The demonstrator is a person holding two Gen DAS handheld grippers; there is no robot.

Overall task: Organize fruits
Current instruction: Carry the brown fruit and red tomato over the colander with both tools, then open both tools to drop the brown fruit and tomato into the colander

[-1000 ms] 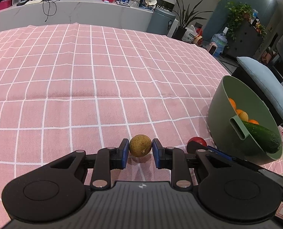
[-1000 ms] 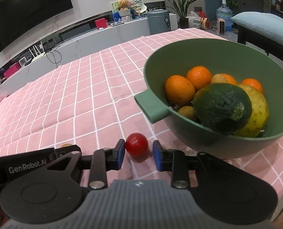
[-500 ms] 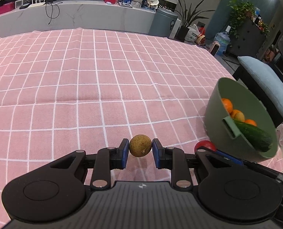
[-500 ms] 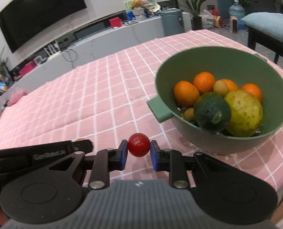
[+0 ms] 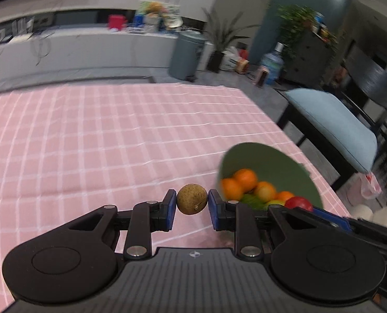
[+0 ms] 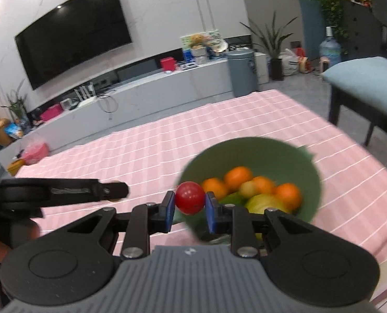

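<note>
1 brown round fruit (image 5: 192, 199) pinched in left gripper (image 5: 192, 206), lifted above pink checked cloth (image 5: 102, 140). 1 red fruit (image 6: 190, 197) clamped in right gripper (image 6: 190, 206), at near rim of green bowl (image 6: 258, 154). Inside bowl: approx. 4 oranges (image 6: 238, 178), 1 yellow-green fruit (image 6: 262, 202), 1 green veg., blurred.

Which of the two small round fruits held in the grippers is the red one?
The small red round fruit, clamped in the right gripper by the green bowl. The left gripper holds a brownish-tan round fruit.
</note>
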